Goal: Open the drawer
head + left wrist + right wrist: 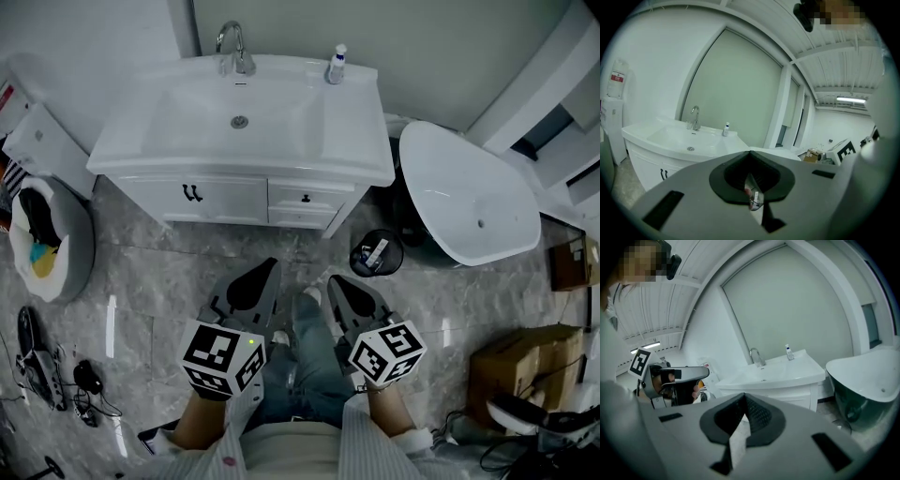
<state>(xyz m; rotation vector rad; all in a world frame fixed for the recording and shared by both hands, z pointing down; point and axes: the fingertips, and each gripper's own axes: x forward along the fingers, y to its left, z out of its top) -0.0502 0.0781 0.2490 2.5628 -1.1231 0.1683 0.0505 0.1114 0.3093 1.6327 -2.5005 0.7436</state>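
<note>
A white vanity [356, 141] with a sink stands ahead of me in the head view. Its top drawer [323, 198], with a small dark knob [306, 198], is closed at the cabinet's right, above a second closed drawer [302, 218]. My left gripper [267, 269] and right gripper [335, 281] hover side by side over the floor, well short of the cabinet, both shut and empty. The left gripper [750, 153] aims at the vanity [670, 145], its jaws hiding the drawers. The right gripper [743, 396] aims below the vanity [787, 378].
Two black door handles [192, 193] sit left of the drawers. A white tub [469, 202] and a black bin [377, 253] stand right of the vanity. Cardboard boxes [525, 361] lie at the right; a white bucket [52, 248] and cables [42, 361] at the left.
</note>
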